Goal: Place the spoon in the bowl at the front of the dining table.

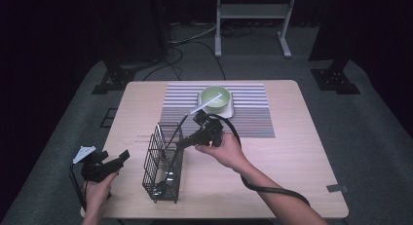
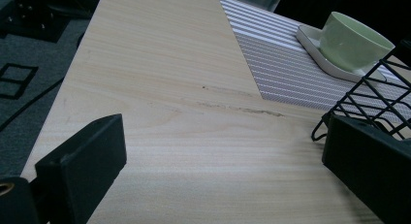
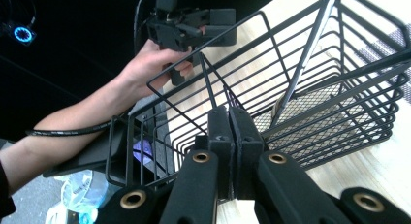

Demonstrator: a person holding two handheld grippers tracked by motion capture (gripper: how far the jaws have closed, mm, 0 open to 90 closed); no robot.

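R gripper (image 3: 231,136): fingers pressed together, tips at the near top rim of the black wire basket (image 3: 310,88). Can't tell from the right gripper view if a wire or anything thin is pinched between them; no gap shows. That view looks down into the basket: mesh floor, a dark thin rod (image 3: 300,64) leaning across the inside. Past the basket it also catches the person's other hand (image 3: 145,69) w/ the L gripper, arm coming in from the left, cable trailing.

High view gives the layout instead. R gripper (image 1: 182,143) reaches over the basket (image 1: 163,161) from the right, held in the R hand (image 1: 224,149), thick cable looping back toward the worktop's near edge. Basket stands upright on the worktop (image 1: 292,176), near-left of centre, w/ dark utensils inside, too small to name.

L gripper (image 1: 119,159): fingers apart, nothing between them, held low at the worktop's near-left corner, just left of the basket, not touching it. Left gripper view confirms: two black fingers (image 2: 82,166) wide apart, bare wood between, basket corner (image 2: 368,103) at the right.

Further out: striped mat (image 1: 243,113) at the far-middle of the worktop, a green bowl (image 1: 215,97) on a white square plate (image 1: 229,110) on it, a pale stick (image 1: 204,107) leaning out of the bowl. Left gripper view shows bowl (image 2: 354,40) and plate side-on, but not the stick.
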